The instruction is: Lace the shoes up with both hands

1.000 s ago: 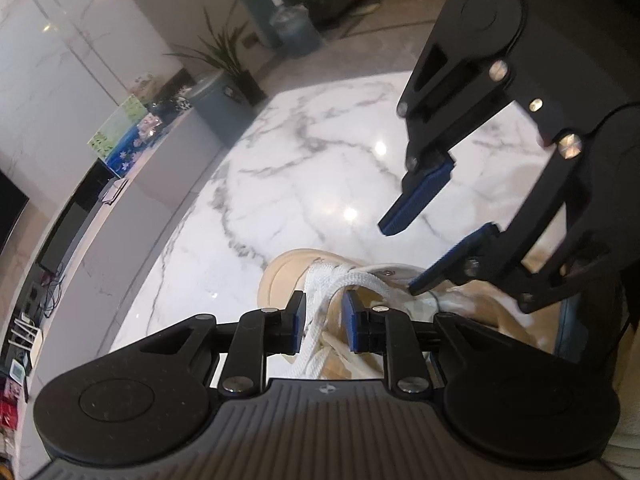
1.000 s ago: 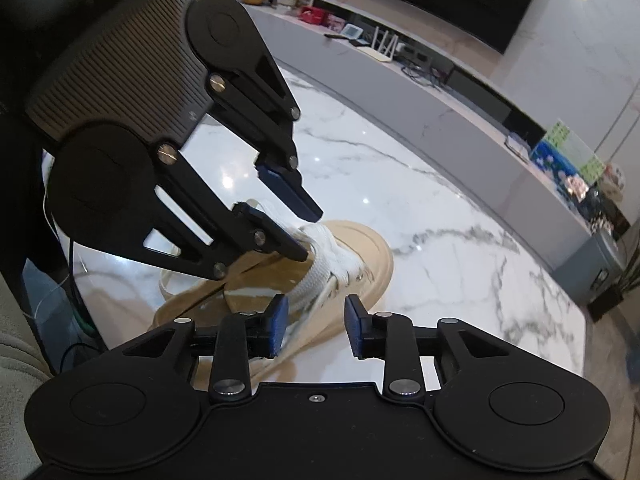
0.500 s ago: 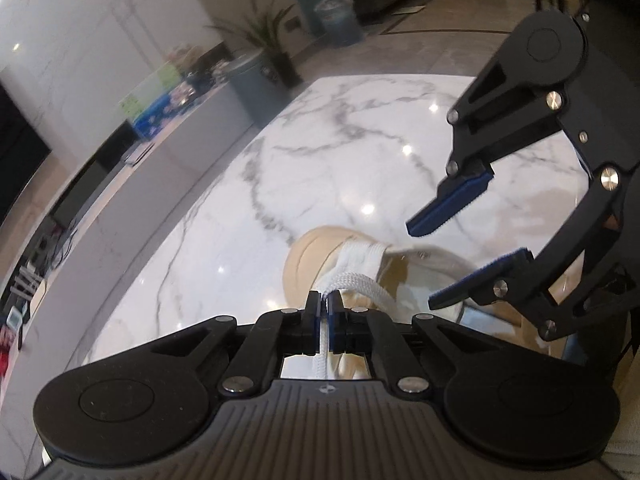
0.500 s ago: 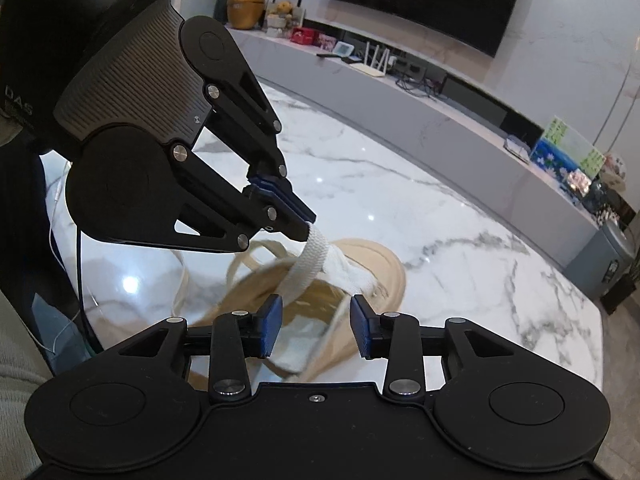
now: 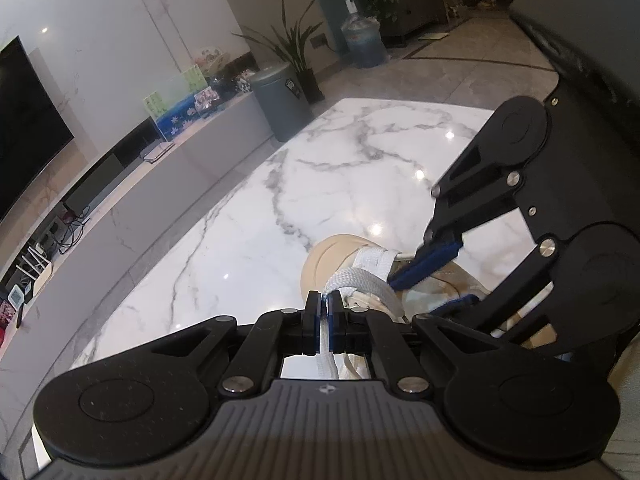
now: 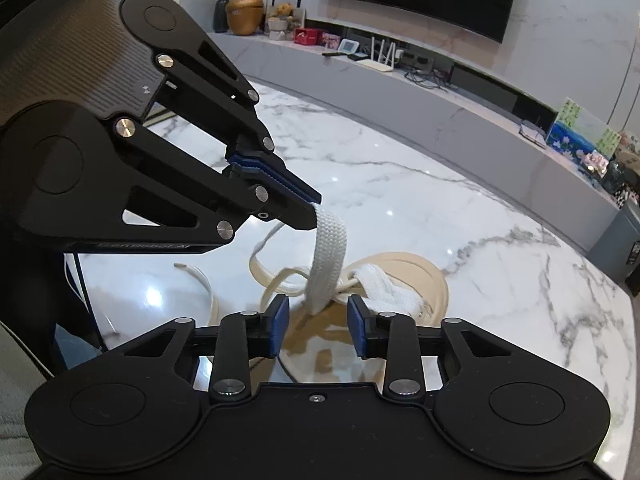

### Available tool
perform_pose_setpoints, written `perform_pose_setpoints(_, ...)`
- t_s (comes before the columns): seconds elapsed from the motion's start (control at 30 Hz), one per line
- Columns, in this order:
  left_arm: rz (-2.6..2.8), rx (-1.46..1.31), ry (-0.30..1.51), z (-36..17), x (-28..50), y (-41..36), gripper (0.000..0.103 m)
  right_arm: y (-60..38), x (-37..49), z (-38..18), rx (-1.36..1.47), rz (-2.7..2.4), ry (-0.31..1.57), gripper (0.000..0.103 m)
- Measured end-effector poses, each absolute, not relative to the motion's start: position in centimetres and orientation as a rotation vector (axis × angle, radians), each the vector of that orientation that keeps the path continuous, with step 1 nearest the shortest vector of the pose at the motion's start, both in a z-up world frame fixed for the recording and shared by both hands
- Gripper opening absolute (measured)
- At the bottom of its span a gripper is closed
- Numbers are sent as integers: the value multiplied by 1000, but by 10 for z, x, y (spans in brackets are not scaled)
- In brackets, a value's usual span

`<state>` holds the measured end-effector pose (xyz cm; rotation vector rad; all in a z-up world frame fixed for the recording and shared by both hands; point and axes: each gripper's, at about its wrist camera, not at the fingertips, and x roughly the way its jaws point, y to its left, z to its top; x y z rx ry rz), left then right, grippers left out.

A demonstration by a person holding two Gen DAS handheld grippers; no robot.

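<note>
A beige shoe (image 5: 320, 256) (image 6: 436, 280) lies on the white marble table (image 5: 240, 248) (image 6: 480, 220). My left gripper (image 5: 324, 300) (image 6: 310, 210) is shut on a flat white lace (image 6: 330, 248) (image 5: 372, 284) and holds it up above the shoe. The lace hangs from its tips down to the eyelets. My right gripper (image 6: 318, 314) (image 5: 416, 294) sits low over the shoe. Its jaws are closing, and the lower end of the lace strip lies in the gap without touching either pad.
A loose beige lace end (image 6: 200, 276) trails on the table left of the shoe. A long grey TV bench (image 6: 460, 92) curves behind the table, and a grey bin (image 5: 280, 100) stands at its end. A thin black cable (image 6: 86, 288) drops at the table's left edge.
My left gripper closed on the white lace and rose, drawing the lace up and out from the shoe. My right gripper stayed low by the shoe with its jaws a little narrower.
</note>
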<state>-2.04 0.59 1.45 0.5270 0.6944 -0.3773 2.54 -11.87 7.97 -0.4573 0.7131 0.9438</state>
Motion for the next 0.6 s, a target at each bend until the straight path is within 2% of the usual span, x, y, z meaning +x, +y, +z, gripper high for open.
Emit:
perform_pose_setpoints(0.03,-377,526,696,14,-21,6,2,-118,26,80,-448,956,720,10)
perform_pose_setpoints(0.13,-373,529,704,13,-21,7,2,-119,26,80,-439,964,724,7)
perform_pose_setpoints(0.17,-371,535,711,11,-22,7,2,-120,25,81,-438,962,723,2)
perform_pose_setpoints(0.37,-393,594,774,-3,-26,3,4,-125,27,83,-478,901,698,2)
perform_pose_setpoints(0.43,-407,608,786,-7,-29,1,7,-127,26,83,-514,874,681,2)
perform_pose_setpoints(0.47,-412,624,785,-9,-30,-1,14,-128,24,81,-542,864,671,2)
perform_pose_setpoints(0.53,-417,643,782,-12,-31,-5,21,-130,21,79,-594,844,653,2)
perform_pose_setpoints(0.6,-427,641,777,-11,-32,-8,21,-131,19,78,-613,837,647,2)
